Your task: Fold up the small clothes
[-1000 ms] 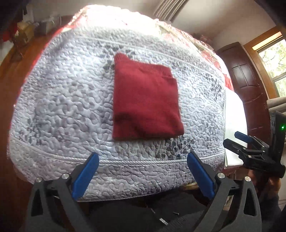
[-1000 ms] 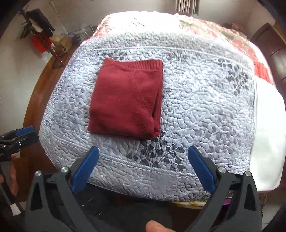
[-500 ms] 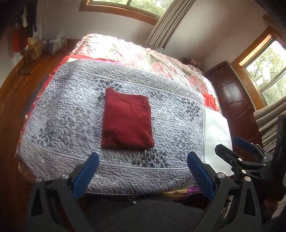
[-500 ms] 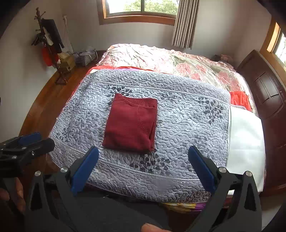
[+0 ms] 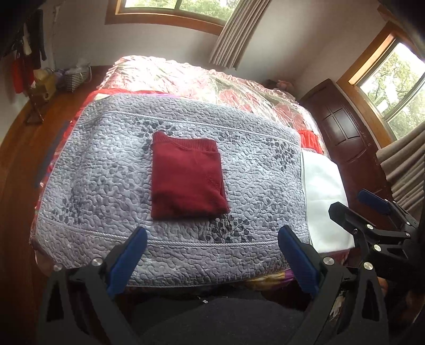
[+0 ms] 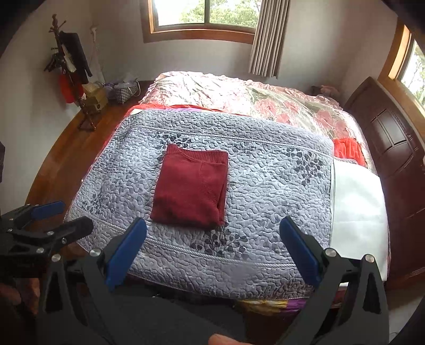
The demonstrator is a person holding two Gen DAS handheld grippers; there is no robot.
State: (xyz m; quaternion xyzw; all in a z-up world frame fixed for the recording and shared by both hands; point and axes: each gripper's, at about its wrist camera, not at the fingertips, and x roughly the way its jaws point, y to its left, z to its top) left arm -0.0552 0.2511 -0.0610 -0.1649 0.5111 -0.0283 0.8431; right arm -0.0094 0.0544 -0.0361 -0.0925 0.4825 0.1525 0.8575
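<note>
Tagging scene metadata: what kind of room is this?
Most likely a home bedroom: a large bed under a grey quilted cover, a dark wooden headboard at its right, curtained windows, and a coat stand in the corner.

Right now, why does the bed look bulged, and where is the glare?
Left wrist view: fisheye lens bows the quilt, corners go dark, daylight washes out the far floral cover. Right wrist view: same bulge, window blown out; sweater stays sharp.
</note>
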